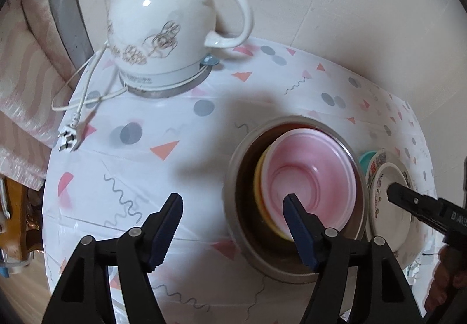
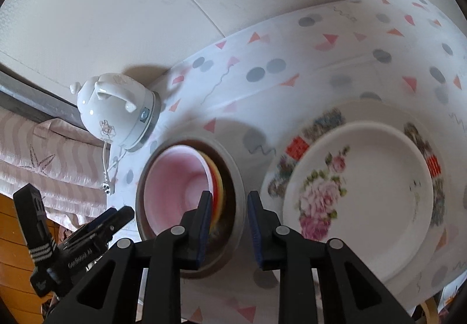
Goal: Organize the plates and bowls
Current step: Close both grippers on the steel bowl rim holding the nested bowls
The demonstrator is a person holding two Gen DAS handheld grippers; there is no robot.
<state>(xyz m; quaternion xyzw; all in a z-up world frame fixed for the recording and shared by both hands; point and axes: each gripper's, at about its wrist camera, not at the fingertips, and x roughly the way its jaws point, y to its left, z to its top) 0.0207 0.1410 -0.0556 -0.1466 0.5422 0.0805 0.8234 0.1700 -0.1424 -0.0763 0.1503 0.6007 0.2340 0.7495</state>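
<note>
One metal bowl [image 1: 294,198] sits on the table's patterned cloth [image 1: 122,166], holding a nested stack: one pink bowl [image 1: 312,178] on top, with a yellow rim [image 1: 258,178] beneath and a thin red edge visible from the right wrist view. Just right of it lie two plates, a white rose-printed plate [image 2: 359,195] resting on a larger floral-bordered plate [image 2: 315,125]; a teal rim [image 1: 366,157] peeks out behind them. One white kettle [image 1: 172,23] stands far left, its plug [image 1: 68,138] lying unplugged. The left gripper [image 1: 233,204] is spread wide and empty, one finger over the pink bowl. The right gripper [image 2: 229,201] is slightly parted, holding nothing. Its side reads "DAIS", cut off.
</note>
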